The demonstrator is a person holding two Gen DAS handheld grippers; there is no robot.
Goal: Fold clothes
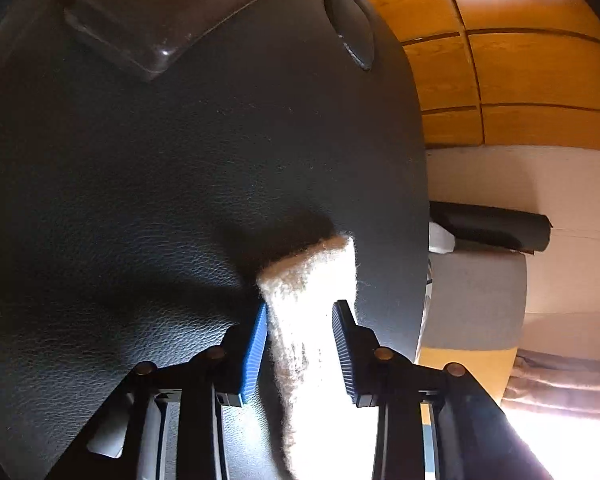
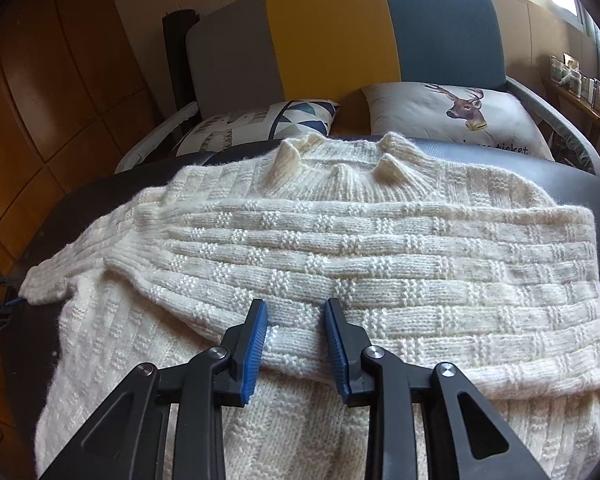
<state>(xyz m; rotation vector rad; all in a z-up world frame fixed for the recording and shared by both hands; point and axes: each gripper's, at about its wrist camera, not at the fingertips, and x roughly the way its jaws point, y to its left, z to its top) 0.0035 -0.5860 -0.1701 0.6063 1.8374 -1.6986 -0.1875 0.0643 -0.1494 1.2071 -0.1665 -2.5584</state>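
- Blue-padded jaws of your left gripper (image 1: 302, 308) sit closest to the lens. They're closed down to a narrow gap, with the cuff (image 1: 312, 264) of the loose sleeve running between them. Knit looks to reach both pads, so I'd call that a pinch.
- Your right gripper (image 2: 296, 308) is also at a narrow gap, parked at the near edge of the folded sleeve (image 2: 340, 280). The knit between its pads looks flat, not bunched, so I'd say it's gripping nothing.
- That cream sweater (image 2: 380, 208) lies flat on the dark leather-look table (image 1: 140, 200), collar pointing away from you toward the sofa (image 2: 332, 40) and its cushions. One sleeve already lies across the chest. The other trails off to the side, its cuff near the table's edge.
- Step-wise, I'd say you're mid sleeve-folding: one done, second just being picked up.
- Next move, my guess: carry that cuff across the chest and lay it over the first sleeve.
- Lift enough that the chunky knit doesn't drag, and keep the right gripper clear of the landing spot.
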